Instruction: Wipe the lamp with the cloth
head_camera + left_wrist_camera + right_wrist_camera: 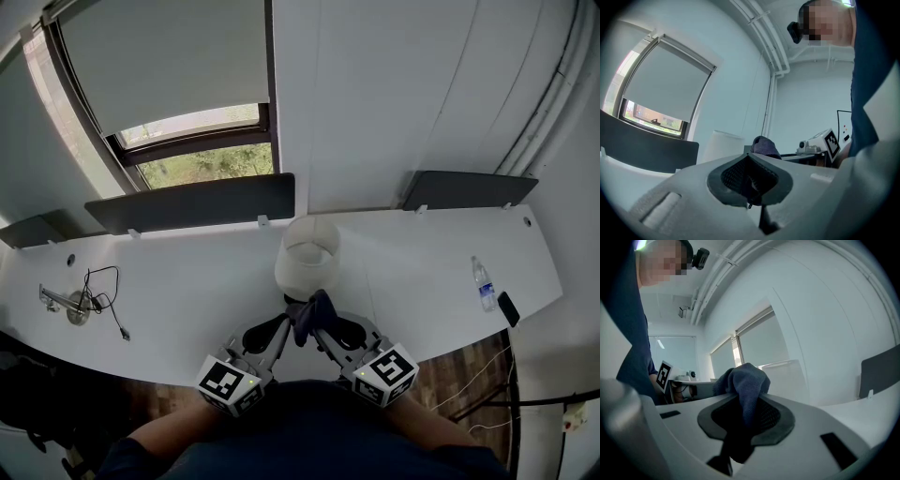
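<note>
At the near edge of the white desk [187,291], the left gripper [281,328] and right gripper [323,330] meet tip to tip. Both sets of jaws are closed on the dark blue cloth [309,311], which bunches up between them. The cloth sits just in front of the white lamp [307,251], at its base. A water bottle [484,284] stands well apart at the right.

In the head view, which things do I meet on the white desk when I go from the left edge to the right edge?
Metal fitting → black cable → lamp → water bottle → black phone. The cloth lies in line with the lamp, so I leave it out.
</note>
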The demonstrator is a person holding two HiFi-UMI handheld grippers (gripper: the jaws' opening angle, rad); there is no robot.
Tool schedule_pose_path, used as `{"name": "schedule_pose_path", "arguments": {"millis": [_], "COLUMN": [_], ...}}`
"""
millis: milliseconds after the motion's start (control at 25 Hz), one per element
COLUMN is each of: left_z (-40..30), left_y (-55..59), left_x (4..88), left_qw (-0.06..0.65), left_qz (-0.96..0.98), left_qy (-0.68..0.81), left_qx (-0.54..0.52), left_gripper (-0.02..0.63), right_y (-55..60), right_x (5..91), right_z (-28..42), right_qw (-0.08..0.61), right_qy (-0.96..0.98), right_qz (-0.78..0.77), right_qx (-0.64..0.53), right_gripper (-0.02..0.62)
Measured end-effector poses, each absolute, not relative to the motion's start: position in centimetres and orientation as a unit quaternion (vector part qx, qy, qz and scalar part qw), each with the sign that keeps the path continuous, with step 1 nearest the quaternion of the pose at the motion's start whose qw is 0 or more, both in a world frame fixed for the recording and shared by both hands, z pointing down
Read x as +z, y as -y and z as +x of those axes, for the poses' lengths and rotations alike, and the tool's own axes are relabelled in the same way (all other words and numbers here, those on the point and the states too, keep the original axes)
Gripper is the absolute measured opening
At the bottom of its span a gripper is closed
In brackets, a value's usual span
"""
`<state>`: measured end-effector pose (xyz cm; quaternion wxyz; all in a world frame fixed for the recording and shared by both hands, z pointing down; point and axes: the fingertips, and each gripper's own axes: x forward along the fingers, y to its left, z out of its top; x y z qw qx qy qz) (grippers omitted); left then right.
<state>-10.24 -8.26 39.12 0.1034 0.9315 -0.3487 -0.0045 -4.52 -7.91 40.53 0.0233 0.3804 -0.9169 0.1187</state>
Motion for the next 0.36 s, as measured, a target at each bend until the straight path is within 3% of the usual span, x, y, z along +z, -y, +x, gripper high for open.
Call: {"name": "schedule_pose_path", "arguments": {"millis": [360], "left_z": [-10.17], "left_y": [8.35], "left_x": [38.77], "left_qw": [0.098], "left_qz": [0.932], "left_qy": [0.348], "left_qx": [-0.01], "left_gripper": [0.003], "right_y": [7.94], "right_x": [40.61], "right_z": [-4.49], "right_qw": [0.023], "right_qy": [0.917], "right_qz": [0.38], "right_qx": [0.121], "right_gripper": [0.086]}}
